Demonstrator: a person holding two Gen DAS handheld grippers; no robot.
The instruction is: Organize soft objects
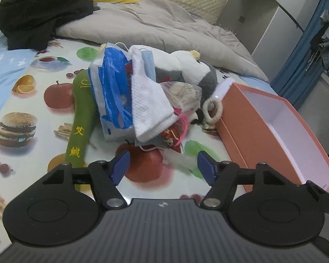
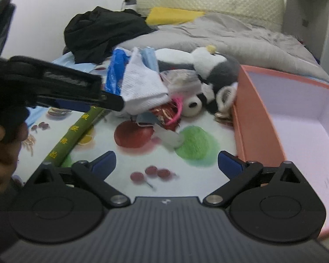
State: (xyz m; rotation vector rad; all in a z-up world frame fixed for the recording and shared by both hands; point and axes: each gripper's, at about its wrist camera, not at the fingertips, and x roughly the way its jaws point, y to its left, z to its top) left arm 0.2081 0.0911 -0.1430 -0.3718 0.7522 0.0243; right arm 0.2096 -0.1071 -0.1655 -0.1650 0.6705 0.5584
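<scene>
We are holding the left gripper point(image 1: 163, 166) and right gripper point(image 2: 166, 164) with fingers spread apart, gripping nothing, above the bed point(image 1: 22, 118). The pile of soft objects point(image 1: 147, 92) is lying just beside the open orange box point(image 1: 272, 129).

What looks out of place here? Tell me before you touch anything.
The soft things are heaped in one jumble on the bed: a white cloth draped over a blue plastic bag, face masks and a plush toy tangled beside them. The orange box next to the heap looks empty.
</scene>
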